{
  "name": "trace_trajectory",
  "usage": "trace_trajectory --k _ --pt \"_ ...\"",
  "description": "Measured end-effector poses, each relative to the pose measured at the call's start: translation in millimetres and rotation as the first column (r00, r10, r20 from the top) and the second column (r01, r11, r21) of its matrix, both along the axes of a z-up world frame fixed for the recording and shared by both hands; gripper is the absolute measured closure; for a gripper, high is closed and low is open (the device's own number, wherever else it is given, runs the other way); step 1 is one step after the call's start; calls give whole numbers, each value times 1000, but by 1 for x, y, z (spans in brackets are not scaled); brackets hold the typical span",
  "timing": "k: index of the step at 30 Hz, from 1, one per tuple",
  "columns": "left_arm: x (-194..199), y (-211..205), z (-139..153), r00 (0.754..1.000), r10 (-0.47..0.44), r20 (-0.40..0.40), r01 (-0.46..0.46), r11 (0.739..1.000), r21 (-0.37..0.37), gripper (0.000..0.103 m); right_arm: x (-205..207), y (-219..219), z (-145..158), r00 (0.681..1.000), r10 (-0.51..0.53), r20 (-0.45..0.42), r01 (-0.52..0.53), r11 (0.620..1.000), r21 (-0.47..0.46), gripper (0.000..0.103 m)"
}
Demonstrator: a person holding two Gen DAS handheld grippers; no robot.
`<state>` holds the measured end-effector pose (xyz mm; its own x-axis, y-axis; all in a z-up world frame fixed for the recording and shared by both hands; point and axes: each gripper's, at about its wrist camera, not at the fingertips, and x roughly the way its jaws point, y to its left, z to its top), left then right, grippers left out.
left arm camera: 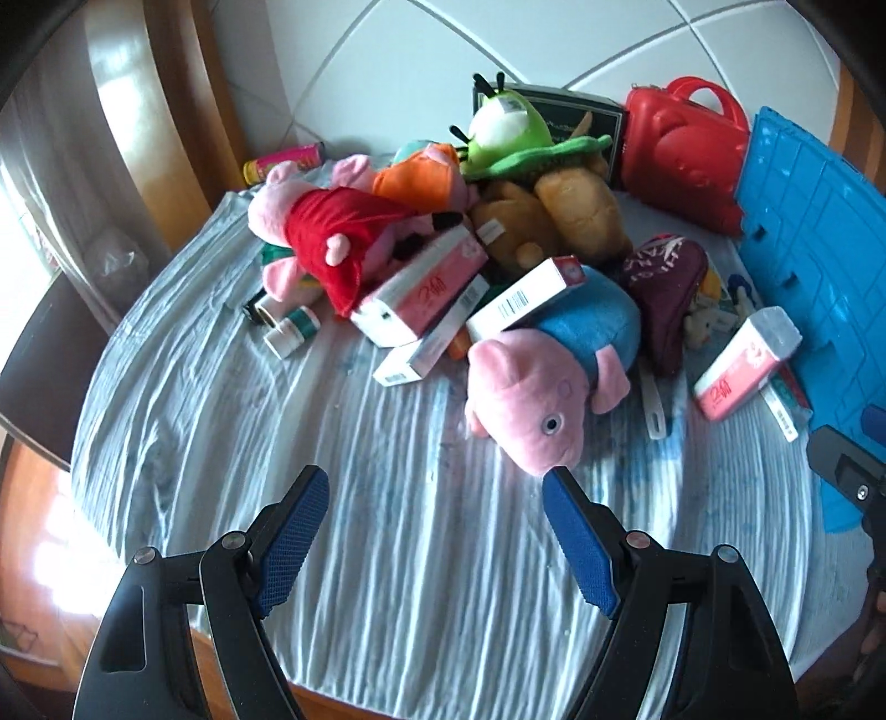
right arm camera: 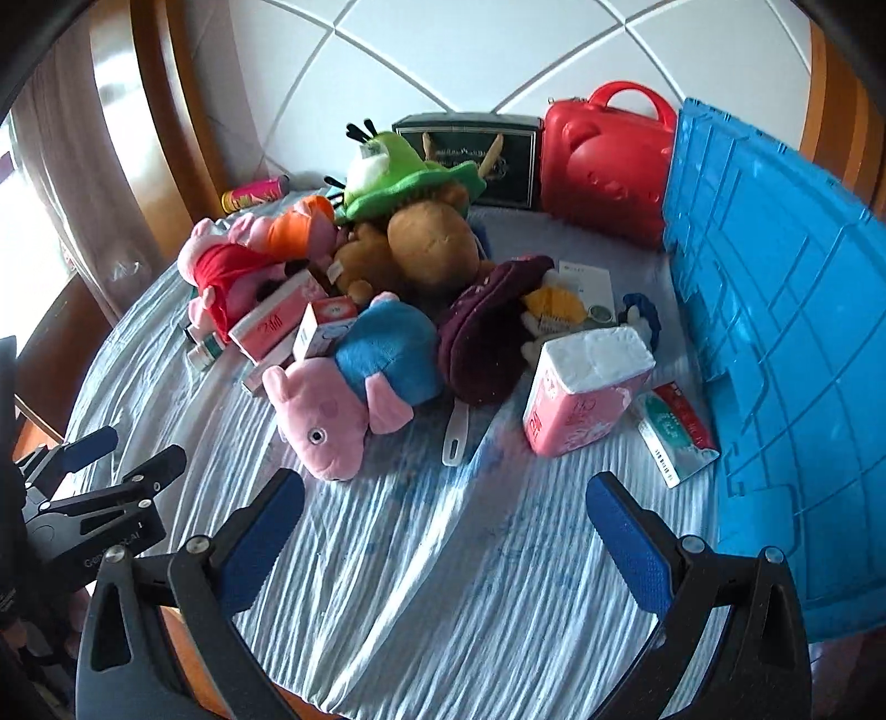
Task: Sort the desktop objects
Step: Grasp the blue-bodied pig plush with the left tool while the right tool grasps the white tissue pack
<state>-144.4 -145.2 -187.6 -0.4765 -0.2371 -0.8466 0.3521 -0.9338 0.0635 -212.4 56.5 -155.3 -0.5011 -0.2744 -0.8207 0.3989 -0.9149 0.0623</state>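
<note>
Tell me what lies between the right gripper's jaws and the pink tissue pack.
Only bare striped cloth separates the right gripper from the pink tissue pack, seen in the right wrist view.

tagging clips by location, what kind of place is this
Most likely a room in a home, perhaps a child's play corner: a wooden table under a wrinkled pale cloth, heaped with plush toys like the pink pig, against a white tiled wall with a curtain at the left.

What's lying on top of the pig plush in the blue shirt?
A white carton with a barcode and a red end rests across the back of the blue-shirted pig. A maroon pouch leans against its rear. Whatever lies beneath the pig is hidden.
</note>
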Motion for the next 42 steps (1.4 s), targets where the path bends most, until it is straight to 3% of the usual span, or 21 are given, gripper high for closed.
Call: trace_trajectory --k 11,21,28,32,35,42 --pt "-95 47 -35 993 -104 62 105 994 -13 23 -86 50 -42 989 -118 92 117 993 20 0" --pt "-153 51 -70 969 -206 139 209 978 -5 23 -120 49 -63 973 -196 122 190 980 60 0" --pt "-182 44 -80 948 -279 153 280 960 11 21 -138 49 -60 953 -277 119 277 961 16 0" --pt "-197 44 -91 932 -319 173 311 947 76 14 -152 44 -63 939 -321 125 319 947 31 0" --pt "-201 46 -99 927 -330 181 321 944 78 11 -161 43 -76 921 -362 145 358 932 54 0" --pt "-199 52 -98 929 -337 155 332 941 59 17 -160 49 -94 893 -413 179 415 909 26 0"
